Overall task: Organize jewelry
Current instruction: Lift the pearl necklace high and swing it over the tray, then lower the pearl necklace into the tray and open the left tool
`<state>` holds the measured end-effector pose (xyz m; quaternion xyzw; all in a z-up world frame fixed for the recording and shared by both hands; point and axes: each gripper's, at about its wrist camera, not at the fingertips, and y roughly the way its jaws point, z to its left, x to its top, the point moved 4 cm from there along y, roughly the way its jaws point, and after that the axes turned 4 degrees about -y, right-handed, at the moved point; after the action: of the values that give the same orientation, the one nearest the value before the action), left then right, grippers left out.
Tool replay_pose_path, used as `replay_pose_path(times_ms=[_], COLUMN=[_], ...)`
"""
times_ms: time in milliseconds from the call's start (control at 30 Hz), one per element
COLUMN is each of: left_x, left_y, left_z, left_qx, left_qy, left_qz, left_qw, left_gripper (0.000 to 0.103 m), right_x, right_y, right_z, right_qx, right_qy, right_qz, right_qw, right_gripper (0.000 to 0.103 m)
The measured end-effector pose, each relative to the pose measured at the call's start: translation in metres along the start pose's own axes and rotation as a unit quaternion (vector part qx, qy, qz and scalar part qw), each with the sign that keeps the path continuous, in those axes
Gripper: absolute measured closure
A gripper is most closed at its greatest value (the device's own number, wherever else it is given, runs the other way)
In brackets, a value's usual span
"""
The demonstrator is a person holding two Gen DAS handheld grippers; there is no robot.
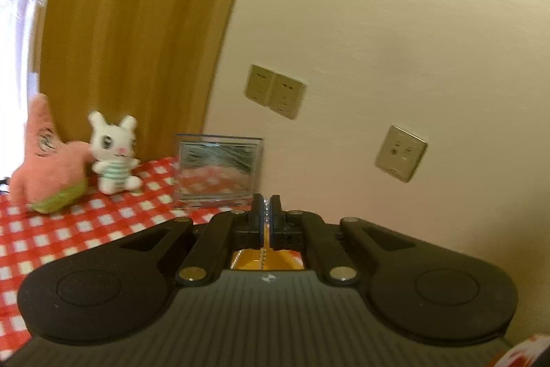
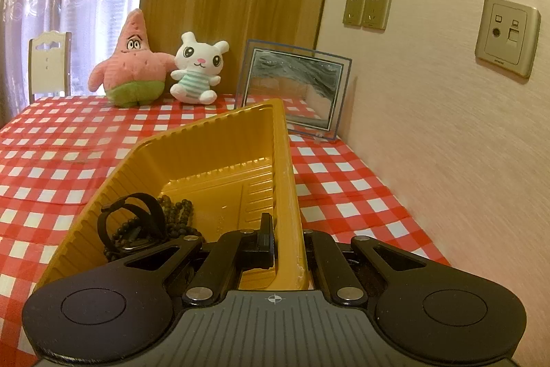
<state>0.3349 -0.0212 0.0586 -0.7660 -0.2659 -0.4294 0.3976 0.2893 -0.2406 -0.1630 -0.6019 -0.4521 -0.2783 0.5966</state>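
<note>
My left gripper (image 1: pixel 265 205) is shut on a thin silver chain (image 1: pixel 265 210) that hangs down between its pads, held up above the table; a bit of the yellow tray (image 1: pixel 247 260) shows under it. My right gripper (image 2: pixel 287 229) is shut on the right wall of the yellow plastic tray (image 2: pixel 213 153), one finger inside, one outside. In the tray lie a black watch (image 2: pixel 132 222) and a dark bead bracelet (image 2: pixel 178 212).
A red-and-white checked cloth (image 2: pixel 68 143) covers the table. At the back stand a pink star plush (image 2: pixel 132 61), a white bunny plush (image 2: pixel 197 67) and a glass picture frame (image 2: pixel 295 88). The wall with sockets (image 2: pixel 505 36) runs along the right. A chair (image 2: pixel 50 61) stands at the far left.
</note>
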Motion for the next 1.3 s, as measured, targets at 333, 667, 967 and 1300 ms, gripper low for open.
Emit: replay_pose_path(times_ms=[333, 667, 967, 1300], left_x=[-0.051, -0.071, -0.087, -0.124], left_y=[0.069, 0.072, 0.046, 0.013], left_z=[-0.014, -0.009, 0.020, 0.056], left_qx=[-0.009, 0.023, 0.101, 0.170], left_qy=[-0.024, -0.012, -0.005, -0.038], left_qz=[0.090, 0.111, 0.122, 0.147], left_qw=[0.9956, 0.9935, 0.9874, 0.9736], left_gripper=[0.097, 0.074, 0.065, 0.063], right_x=[0.000, -0.001, -0.002, -0.003], right_y=[0.000, 0.001, 0.001, 0.011], right_z=[0.000, -0.001, -0.001, -0.004], right_qx=[0.001, 0.002, 0.003, 0.012], right_qy=[0.002, 0.003, 0.006, 0.018], right_qz=[0.000, 0.001, 0.003, 0.010], right_qw=[1.000, 1.000, 1.000, 1.000], right_gripper=[0.100, 0.100, 0.100, 0.100])
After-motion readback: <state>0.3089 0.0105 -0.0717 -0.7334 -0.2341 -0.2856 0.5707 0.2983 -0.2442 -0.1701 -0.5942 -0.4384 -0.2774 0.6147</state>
